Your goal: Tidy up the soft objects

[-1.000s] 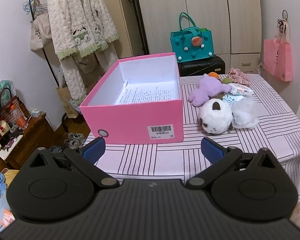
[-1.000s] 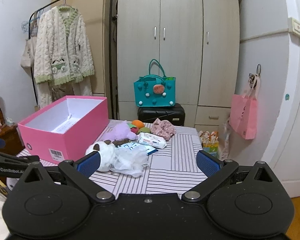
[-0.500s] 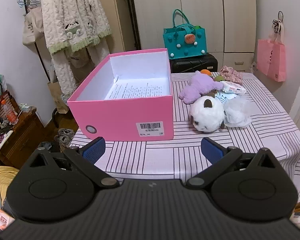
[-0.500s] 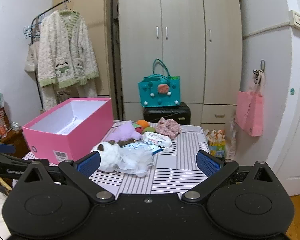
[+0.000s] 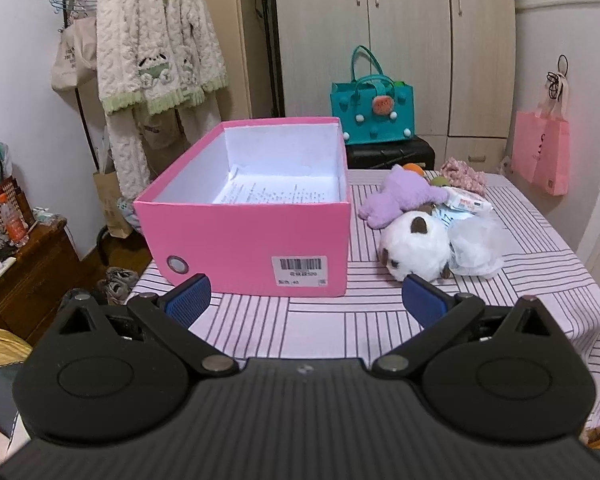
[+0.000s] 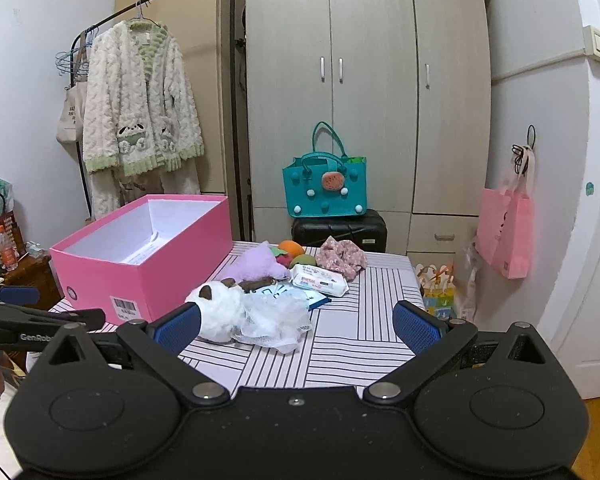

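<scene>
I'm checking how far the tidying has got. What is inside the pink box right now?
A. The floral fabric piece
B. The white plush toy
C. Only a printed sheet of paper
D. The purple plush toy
C: the pink box holds only a printed sheet of paper; the white plush toy, purple plush toy and floral fabric piece all lie on the table beside it.

We see a matt pink cardboard box [image 5: 252,240] with a white paper lining, fluffy white plush [image 5: 416,246] at its 3 o'clock, crinkly translucent mesh [image 6: 274,316], a smooth striped cloth over the tabletop [image 5: 340,320], and ribbed blue rubber pads [image 6: 414,326] on matt black plastic.
</scene>
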`<action>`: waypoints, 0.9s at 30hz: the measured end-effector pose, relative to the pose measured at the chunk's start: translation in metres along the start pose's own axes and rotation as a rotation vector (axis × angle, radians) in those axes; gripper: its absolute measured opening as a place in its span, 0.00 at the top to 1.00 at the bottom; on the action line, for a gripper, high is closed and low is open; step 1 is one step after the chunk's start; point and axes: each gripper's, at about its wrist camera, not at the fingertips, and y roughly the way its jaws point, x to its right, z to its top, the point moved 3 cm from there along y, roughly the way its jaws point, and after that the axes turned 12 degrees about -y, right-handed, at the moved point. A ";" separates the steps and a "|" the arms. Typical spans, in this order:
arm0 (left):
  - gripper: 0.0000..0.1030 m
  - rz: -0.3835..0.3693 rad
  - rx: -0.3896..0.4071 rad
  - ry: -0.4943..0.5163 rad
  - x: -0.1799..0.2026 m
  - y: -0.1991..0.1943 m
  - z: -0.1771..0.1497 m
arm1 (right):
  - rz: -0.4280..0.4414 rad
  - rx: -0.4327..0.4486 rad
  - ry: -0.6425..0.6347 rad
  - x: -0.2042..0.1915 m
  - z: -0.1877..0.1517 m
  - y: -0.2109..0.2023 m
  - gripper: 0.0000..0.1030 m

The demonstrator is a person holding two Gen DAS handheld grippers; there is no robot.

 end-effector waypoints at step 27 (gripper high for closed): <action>0.00 -0.012 0.080 0.017 0.002 -0.013 -0.001 | -0.006 -0.020 -0.003 0.004 -0.007 0.005 0.00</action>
